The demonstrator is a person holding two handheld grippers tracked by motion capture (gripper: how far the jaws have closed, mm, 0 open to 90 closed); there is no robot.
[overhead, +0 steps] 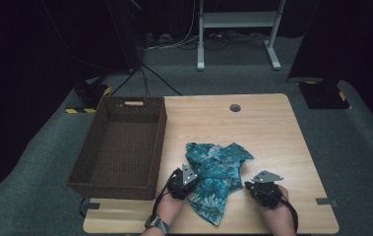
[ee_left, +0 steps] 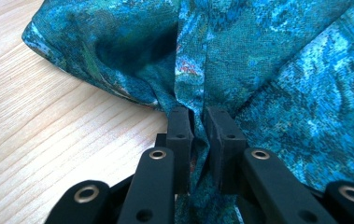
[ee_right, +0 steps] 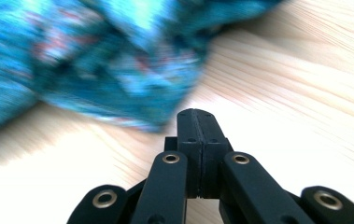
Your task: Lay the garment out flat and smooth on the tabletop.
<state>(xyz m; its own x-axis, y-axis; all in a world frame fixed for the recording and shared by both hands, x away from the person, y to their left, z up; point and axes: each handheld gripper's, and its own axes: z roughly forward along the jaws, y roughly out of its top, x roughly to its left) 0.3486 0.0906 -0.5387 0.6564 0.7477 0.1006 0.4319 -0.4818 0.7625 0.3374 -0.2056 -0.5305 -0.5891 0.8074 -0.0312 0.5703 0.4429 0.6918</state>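
Gathering the cloth [overhead: 216,174] looks to be the step in hand: a teal patterned cloth lies crumpled on the near middle of the worktop [overhead: 272,128], just right of a dark woven basket [overhead: 120,147] that stands at the left edge. The left gripper [ee_left: 198,123] has its jaws nearly closed, pinching a bunched fold of the cloth between them at its near-left edge. The right gripper [ee_right: 197,122], near the right side of the cloth, has its jaws pressed flat together with nothing between them; they sit on bare wood just short of the fabric, so that grab seems to have caught nothing. The next move probably calls for opening the right jaws again, pushing them left onto the cloth's near-right edge and closing on a fold, so both hands can lift or spread it, perhaps toward the basket.
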